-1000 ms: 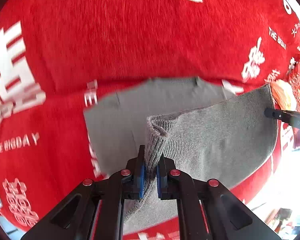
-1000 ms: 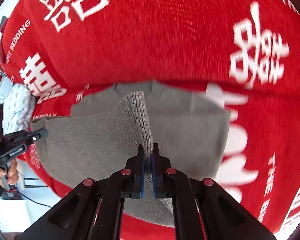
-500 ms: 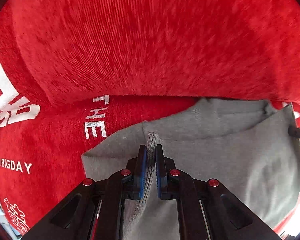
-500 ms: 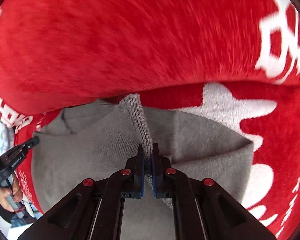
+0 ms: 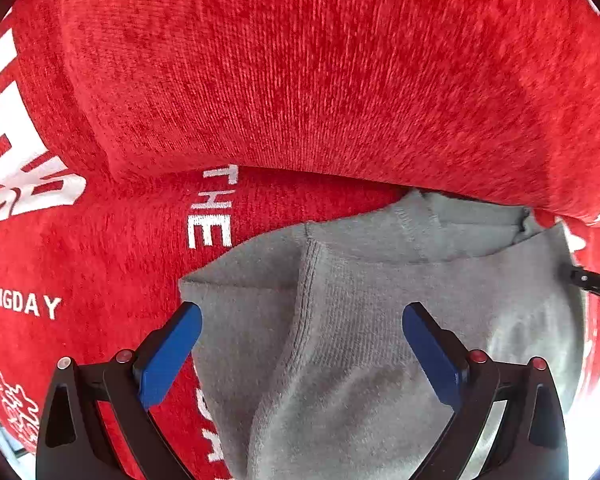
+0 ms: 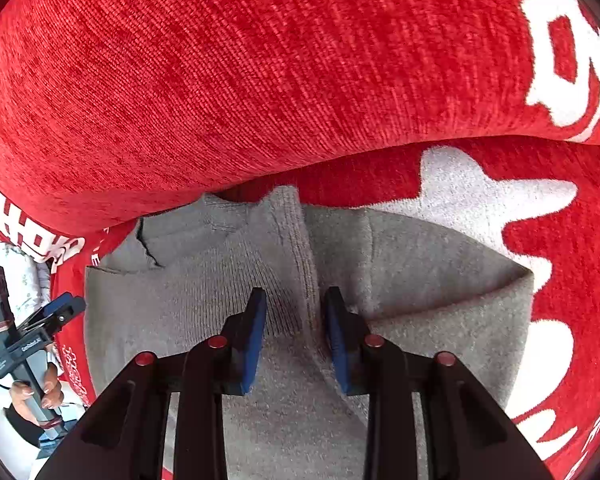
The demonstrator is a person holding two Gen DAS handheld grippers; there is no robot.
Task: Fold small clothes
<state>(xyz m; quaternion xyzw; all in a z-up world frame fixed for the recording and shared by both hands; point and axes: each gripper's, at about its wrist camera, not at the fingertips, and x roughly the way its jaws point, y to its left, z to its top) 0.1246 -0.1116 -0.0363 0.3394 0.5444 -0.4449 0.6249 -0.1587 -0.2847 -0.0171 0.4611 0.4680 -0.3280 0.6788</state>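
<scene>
- Left gripper (image 5: 302, 314) has its blue pads (image 5: 168, 356) spread wide, holding nothing; the ribbed hem (image 5: 304, 300) lies between them.
- Right gripper (image 6: 294, 302) is parted narrowly, straddling the hem (not pinching it).
- Grey garment (image 5: 380, 340) lies folded on the red cloth (image 5: 300, 80), its collar (image 6: 220, 220) against a raised red ridge (image 6: 220, 80).

Both grippers have let go of the grey sweater (image 5: 380, 320): the left gripper (image 5: 300, 320) now stands wide apart, and the right gripper (image 6: 295, 308) has parted a little around the ribbed hem. The folded-over half, lifted a second ago, now lies flat on the lower layer.
</scene>
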